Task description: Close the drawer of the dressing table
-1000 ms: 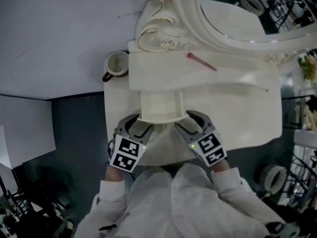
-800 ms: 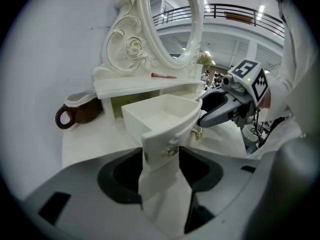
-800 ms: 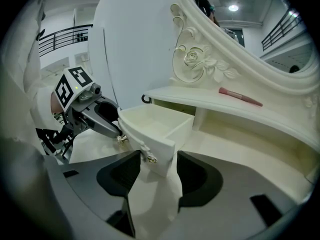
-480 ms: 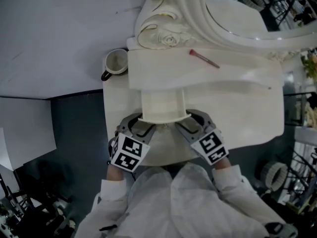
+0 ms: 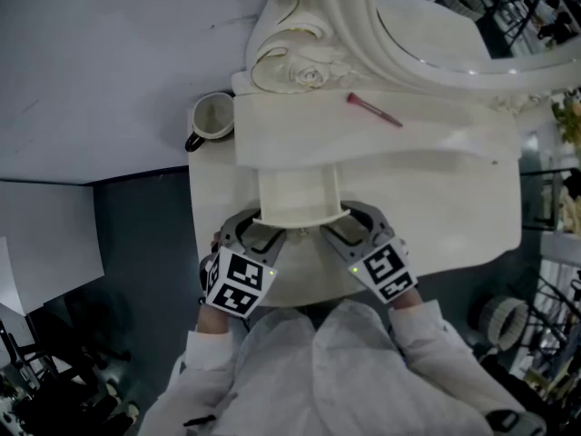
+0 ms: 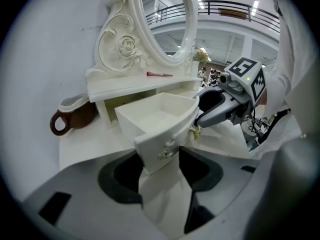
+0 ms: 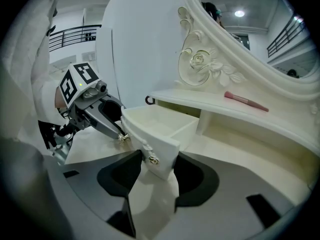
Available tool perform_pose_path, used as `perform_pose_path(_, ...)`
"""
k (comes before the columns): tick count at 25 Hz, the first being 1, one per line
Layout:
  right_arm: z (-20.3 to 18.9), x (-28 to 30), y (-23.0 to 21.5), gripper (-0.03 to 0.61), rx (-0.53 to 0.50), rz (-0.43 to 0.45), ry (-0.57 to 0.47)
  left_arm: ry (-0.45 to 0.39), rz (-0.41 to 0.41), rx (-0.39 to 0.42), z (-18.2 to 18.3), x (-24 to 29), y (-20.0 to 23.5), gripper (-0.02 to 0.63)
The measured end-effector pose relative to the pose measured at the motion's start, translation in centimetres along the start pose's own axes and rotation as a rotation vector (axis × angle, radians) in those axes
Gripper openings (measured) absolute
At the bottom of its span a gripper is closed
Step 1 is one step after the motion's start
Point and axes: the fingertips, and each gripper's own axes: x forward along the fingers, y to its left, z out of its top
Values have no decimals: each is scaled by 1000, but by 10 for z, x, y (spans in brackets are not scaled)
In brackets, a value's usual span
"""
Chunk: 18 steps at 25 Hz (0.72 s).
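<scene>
Where the left gripper (image 6: 161, 166) has its jaws: spread wide, straddling the near left corner of the drawer (image 6: 159, 115) front, with a brass knob (image 6: 164, 155) in the gap.
Right gripper (image 7: 156, 176): jaws equally apart, set round the near right corner of the same front.
Drawer position: pulled well out toward me from under the raised shelf (image 5: 363, 130) of the dressing table (image 5: 445, 216), with nothing in the part I can see.
Change over the last second: almost nothing. Both grippers sit at the same two corners, and the drawer sticks out as far as it did.
Meaning for the task: I judge the push has not started, so the whole closing travel lies ahead. Both sides should press toward the far end together so the drawer does not skew.
Bystanders: the pink brush (image 5: 372, 112) lies on the shelf and the mug (image 5: 214, 116) stands at the far left, both well apart from the grippers.
Hard to make out: whether any pad actually touches the drawer front; neither gripper view settles it.
Hidden: the slot the drawer slides into sits in shadow under the shelf.
Cut off: the mirror (image 5: 427, 34) runs out of the head view at the far edge.
</scene>
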Motion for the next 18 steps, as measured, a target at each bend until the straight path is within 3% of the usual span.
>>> perform_pose_path(11,0,6,-9,193,-19,-33,16,9,38,38,6,4,8,224)
perform_pose_path(18,13,1,-13,189,-91,-36,26,3,56,20,12,2,14,224)
